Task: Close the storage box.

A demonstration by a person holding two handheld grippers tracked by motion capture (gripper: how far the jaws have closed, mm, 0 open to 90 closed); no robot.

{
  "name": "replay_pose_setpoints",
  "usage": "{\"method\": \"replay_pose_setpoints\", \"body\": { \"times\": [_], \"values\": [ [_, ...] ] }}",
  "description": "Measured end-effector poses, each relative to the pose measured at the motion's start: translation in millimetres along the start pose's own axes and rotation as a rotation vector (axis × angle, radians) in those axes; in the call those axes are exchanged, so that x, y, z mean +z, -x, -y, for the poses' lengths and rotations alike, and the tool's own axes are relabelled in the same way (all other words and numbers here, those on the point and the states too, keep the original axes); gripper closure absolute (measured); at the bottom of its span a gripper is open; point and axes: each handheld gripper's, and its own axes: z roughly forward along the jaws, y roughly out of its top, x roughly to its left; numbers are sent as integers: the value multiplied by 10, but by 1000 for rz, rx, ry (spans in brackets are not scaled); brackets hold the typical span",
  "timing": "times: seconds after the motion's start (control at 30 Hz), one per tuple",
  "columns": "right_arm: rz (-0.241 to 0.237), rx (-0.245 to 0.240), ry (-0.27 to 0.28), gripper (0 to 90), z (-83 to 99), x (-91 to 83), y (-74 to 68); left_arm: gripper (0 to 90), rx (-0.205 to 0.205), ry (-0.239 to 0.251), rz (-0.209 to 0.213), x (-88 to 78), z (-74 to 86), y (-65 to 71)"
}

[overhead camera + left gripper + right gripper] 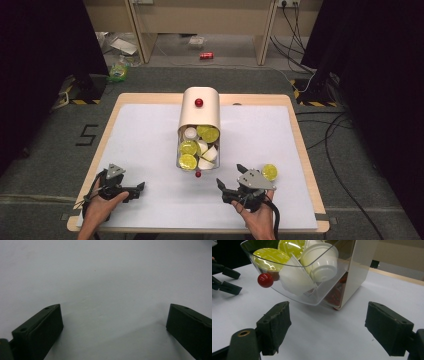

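Note:
A cream capsule dispenser point(199, 112) stands at the table's middle with its clear drawer point(179, 150) pulled out toward me. Several yellow-green capsules point(188, 161) and white capsules point(190, 133) lie in the drawer. In the right gripper view the drawer point(317, 300) is close ahead, with its red knob point(265, 280), a yellow-green capsule point(270, 255) and a white capsule point(322, 261). My right gripper point(327, 325) is open, short of the drawer, with nothing between its jaws. One yellow-green capsule point(269, 172) lies on the table just right of the right gripper point(230, 176). My left gripper point(140, 190) rests open at the front left.
The left gripper point(113, 325) looks onto bare white table mat point(100, 277). The mat point(140, 135) is edged by a wooden rim point(305, 165). The left gripper point(233, 280) sits far left in the right gripper view. Cables and a red can point(206, 55) lie on the floor beyond.

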Motion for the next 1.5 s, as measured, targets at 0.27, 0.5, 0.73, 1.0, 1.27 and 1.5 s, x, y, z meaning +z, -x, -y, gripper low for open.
{"method": "replay_pose_setpoints", "body": {
  "times": [0.27,0.5,0.73,1.0,1.27,1.5],
  "values": [
    [3,-30,-7,208,-17,117,-54,2,0,0,0,-1,1,0],
    [18,-33,-9,213,-22,179,-49,2,0,0,0,-1,0,0],
    [36,-31,-5,221,-31,234,-12,2,0,0,1,0,0,0],
    [27,-44,-9,188,-56,283,-40,2,0,0,1,0,0,0],
    [30,-47,-12,161,-84,297,-59,2,0,0,1,0,0,0],
    [38,-56,-6,153,-96,301,-68,2,0,0,0,0,0,0]
  ]
}}
